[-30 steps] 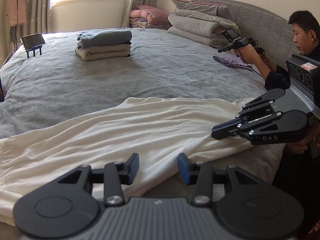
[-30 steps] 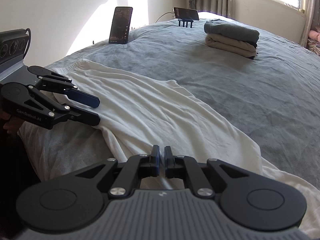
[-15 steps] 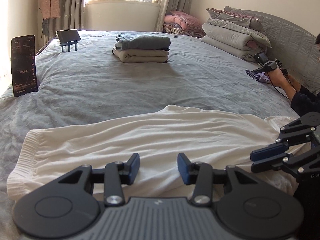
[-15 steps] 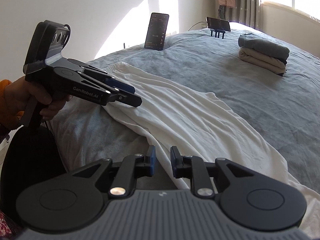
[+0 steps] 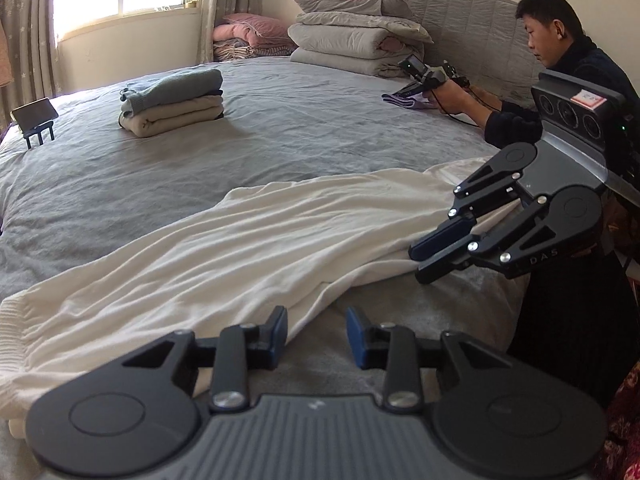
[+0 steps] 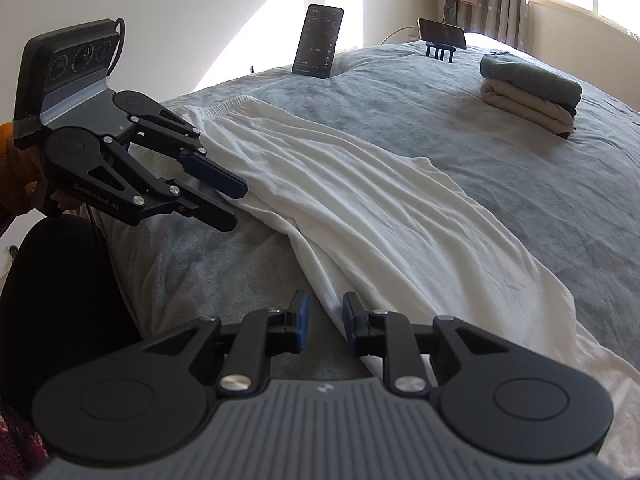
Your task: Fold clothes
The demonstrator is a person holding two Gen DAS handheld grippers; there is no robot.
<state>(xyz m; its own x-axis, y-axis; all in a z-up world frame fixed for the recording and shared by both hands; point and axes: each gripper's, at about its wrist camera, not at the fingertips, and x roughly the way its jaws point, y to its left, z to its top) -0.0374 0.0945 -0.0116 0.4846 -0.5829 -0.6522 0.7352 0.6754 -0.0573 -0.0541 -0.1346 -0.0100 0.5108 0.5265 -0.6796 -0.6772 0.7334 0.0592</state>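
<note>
A long cream garment [image 5: 260, 248] [image 6: 360, 200] with an elastic waistband lies stretched across the grey bed [image 5: 280, 132]. My left gripper [image 5: 316, 324] hovers low over its near edge. Its jaws are closing, with a gap still between the pads, and the hem runs just beside the left fingertip. From the right wrist view, the left gripper [image 6: 236, 204] sits at the garment's waistband end. My right gripper [image 6: 325, 320] stands slightly open over the hem at the other end, pads not pressing. It also shows in the left wrist view as the right gripper [image 5: 424, 258].
A stack of folded clothes [image 5: 172, 104] [image 6: 532, 96] sits further back on the bed. Two phones [image 6: 318, 42] [image 6: 442, 36] stand propped at the far side. Another person [image 5: 560, 60] works at the headboard beside piled quilts [image 5: 352, 40].
The right gripper's jaws went from nearly shut to a small gap. The left jaws have narrowed a little. The left view swung left, then back right; the left gripper now sits at the garment's edge.
</note>
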